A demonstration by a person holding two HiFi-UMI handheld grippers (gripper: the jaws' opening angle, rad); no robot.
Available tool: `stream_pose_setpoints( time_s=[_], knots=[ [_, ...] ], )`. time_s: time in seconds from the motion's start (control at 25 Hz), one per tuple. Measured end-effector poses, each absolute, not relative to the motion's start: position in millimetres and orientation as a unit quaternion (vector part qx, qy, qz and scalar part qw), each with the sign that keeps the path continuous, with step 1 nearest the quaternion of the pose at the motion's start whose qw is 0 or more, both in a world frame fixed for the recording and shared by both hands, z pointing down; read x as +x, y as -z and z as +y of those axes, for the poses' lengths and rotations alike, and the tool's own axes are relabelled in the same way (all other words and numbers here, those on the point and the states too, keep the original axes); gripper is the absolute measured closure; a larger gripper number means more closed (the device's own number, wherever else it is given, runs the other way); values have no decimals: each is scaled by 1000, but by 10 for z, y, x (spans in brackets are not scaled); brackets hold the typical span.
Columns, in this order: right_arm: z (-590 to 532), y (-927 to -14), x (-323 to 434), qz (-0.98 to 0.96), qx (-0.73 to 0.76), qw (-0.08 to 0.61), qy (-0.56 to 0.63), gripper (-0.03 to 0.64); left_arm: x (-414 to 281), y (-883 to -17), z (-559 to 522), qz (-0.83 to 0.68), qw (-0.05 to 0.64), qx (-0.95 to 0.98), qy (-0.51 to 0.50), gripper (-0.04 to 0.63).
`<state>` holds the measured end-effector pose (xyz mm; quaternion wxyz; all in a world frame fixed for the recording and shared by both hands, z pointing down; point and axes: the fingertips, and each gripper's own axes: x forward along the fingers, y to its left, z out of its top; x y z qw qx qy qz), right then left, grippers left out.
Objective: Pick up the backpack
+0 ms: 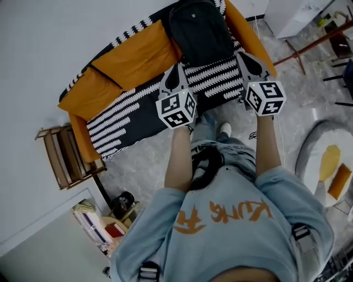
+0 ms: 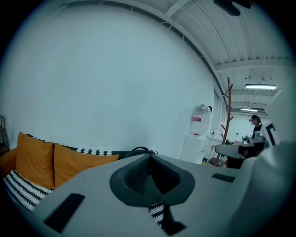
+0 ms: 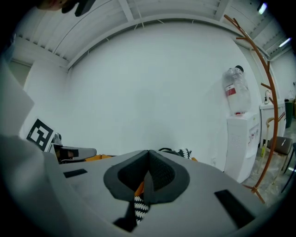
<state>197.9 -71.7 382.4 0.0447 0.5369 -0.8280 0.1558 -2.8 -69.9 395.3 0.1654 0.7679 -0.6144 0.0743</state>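
A black backpack (image 1: 199,30) stands on the sofa (image 1: 127,115), which has a black-and-white patterned seat and orange cushions (image 1: 138,55). My left gripper (image 1: 176,71) hovers over the seat just in front of the backpack's lower left corner, jaws shut and empty. My right gripper (image 1: 246,59) hangs at the backpack's lower right, also shut with nothing in it. In the left gripper view only the backpack's top handle (image 2: 140,149) shows above the closed left gripper (image 2: 150,161). The right gripper view shows the shut right gripper (image 3: 148,159) with the backpack's top (image 3: 170,151) just above it.
A wooden side rack (image 1: 60,157) stands at the sofa's left end. A white cabinet (image 1: 292,16) and a brown coat stand (image 1: 309,47) are at the right. A water dispenser (image 2: 200,121) is by the wall. Books (image 1: 94,223) lie lower left.
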Motion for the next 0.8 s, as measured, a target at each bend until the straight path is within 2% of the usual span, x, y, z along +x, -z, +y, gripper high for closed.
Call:
stream_pose_setpoints(
  time_s=[0.36, 0.8],
  knots=[
    [-1467, -3936, 2214, -792, 585, 55, -167, 618, 257, -4126, -1592, -562, 185, 802, -77, 575],
    [-2613, -4016, 1486, -808, 559, 85, -165, 618, -274, -4337, -2686, -548, 256, 796, -19, 575]
  ],
)
